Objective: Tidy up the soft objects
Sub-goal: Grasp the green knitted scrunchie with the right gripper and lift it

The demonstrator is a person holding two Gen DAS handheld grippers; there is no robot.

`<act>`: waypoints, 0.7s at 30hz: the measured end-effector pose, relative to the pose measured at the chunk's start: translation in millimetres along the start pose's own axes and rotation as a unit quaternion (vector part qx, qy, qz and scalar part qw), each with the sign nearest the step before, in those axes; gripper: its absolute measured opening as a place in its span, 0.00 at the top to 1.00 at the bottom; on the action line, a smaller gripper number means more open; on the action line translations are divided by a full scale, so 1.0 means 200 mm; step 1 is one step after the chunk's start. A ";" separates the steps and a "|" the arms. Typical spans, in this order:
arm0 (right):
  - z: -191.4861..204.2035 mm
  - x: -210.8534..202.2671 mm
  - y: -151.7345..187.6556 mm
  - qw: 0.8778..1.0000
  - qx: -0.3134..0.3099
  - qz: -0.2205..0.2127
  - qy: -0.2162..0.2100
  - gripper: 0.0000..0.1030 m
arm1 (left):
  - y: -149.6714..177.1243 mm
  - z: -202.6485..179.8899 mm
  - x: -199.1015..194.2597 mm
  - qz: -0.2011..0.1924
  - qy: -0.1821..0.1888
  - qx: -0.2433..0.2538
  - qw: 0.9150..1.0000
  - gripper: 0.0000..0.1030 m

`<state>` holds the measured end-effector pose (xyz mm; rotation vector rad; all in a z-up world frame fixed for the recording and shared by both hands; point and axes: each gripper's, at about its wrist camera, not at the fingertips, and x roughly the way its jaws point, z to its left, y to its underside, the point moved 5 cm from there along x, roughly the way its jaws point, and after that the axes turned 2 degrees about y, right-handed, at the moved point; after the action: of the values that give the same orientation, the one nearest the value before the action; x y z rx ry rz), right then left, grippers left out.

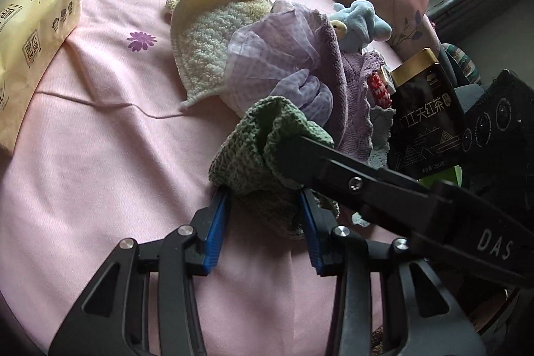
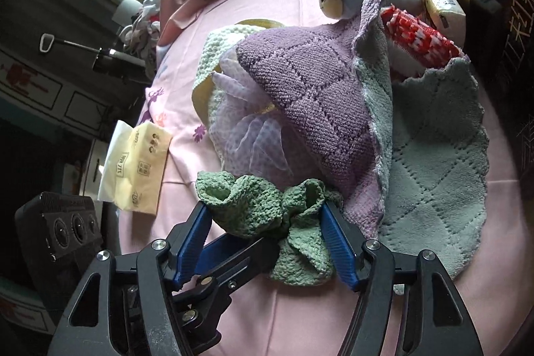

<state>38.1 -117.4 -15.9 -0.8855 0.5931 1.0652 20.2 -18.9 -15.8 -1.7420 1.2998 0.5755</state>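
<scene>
Green knitted cloth (image 1: 263, 149) bunched between both tools — left gripper (image 1: 263, 209) pinching its lower folds, right gripper (image 2: 267, 222) spread around it, apparently regrasping for folding.

The green knitted cloth (image 1: 263, 152) covers the fingertips of both grippers, so whether the pads press it cannot be told. The purple towel (image 2: 300, 95) hides most of the mesh bath pouf (image 2: 253, 135) and part of the cream fleece cloth (image 1: 203, 45). The tissue pack (image 1: 30, 49) is cut off at the left edge, the black tea tin (image 2: 500, 55) at the right.
</scene>
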 end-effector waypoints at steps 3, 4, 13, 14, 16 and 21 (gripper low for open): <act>-0.03 0.04 0.02 1.000 0.022 0.012 -0.008 0.53 | 0.01 -0.04 0.02 -0.004 -0.024 0.030 0.999 0.67; -0.03 0.04 0.02 1.000 0.019 0.010 -0.006 0.58 | 0.02 -0.06 0.02 -0.005 -0.022 0.037 0.999 0.69; -0.01 -0.07 0.05 1.000 0.005 -0.010 -0.024 0.69 | 0.03 -0.20 -0.05 -0.042 -0.001 0.095 0.995 0.78; 0.00 -0.11 0.05 0.999 -0.004 -0.021 -0.024 0.69 | 0.02 -0.21 -0.07 -0.053 0.005 0.100 0.994 0.78; 0.03 -0.17 0.05 0.999 -0.021 -0.044 -0.025 0.69 | 0.02 -0.24 -0.12 -0.075 0.013 0.113 0.991 0.78; 0.10 -0.30 0.05 0.994 -0.052 -0.097 -0.024 0.69 | 0.03 -0.30 -0.22 -0.130 0.030 0.139 0.981 0.78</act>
<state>4.9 -128.3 38.6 -0.9843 0.4047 0.9440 -8.8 -45.9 47.6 -1.6676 1.1092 0.1828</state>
